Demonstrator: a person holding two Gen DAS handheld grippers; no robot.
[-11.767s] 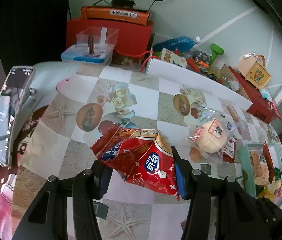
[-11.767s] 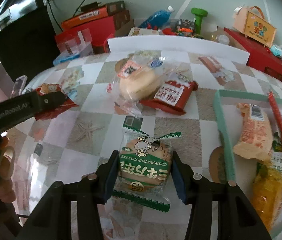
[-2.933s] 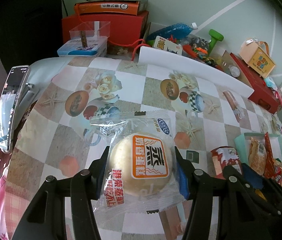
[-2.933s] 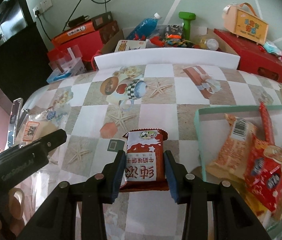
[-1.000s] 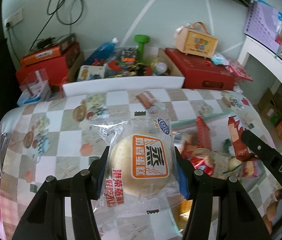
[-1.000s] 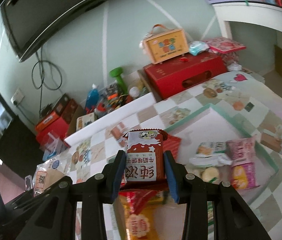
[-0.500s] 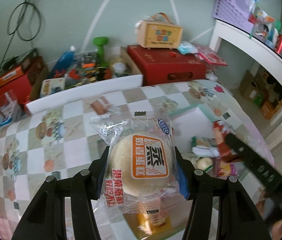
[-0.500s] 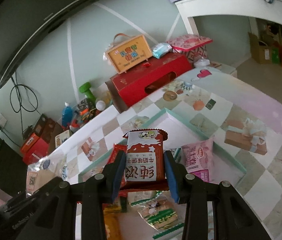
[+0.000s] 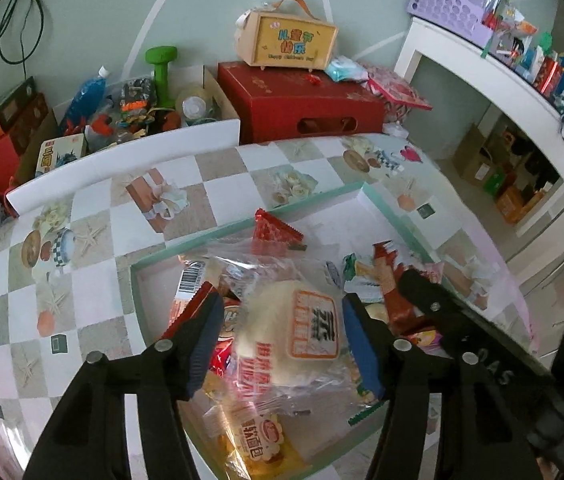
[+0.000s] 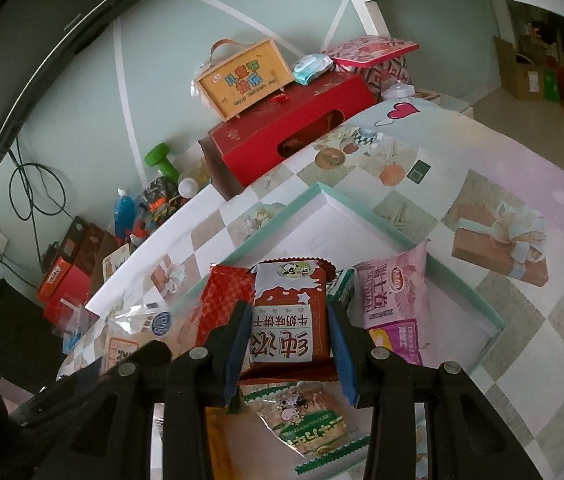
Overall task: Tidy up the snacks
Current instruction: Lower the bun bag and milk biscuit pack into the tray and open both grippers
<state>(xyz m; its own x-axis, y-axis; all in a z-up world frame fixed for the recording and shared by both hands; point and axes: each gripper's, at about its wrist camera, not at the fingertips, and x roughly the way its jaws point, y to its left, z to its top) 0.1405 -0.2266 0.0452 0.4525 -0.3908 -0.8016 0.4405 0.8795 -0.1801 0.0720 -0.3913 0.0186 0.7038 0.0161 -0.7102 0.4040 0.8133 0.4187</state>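
L gripper [image 9: 282, 344] fingers opening, bun pack [image 9: 294, 332] loose between them, dropping over tray [image 9: 394, 208]; R gripper [image 10: 290, 340] pinches biscuit pack [image 10: 288, 316] above same tray, release pending.

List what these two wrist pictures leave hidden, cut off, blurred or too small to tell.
- Left wrist view: the clear-wrapped round steamed cake, motion-blurred between the opening left gripper, covers snacks in the green-rimmed white tray.
- Right wrist view: the red biscuit packet in the right gripper hides packets behind it.
- Both views: the tray's near edge is cut off by the frame.
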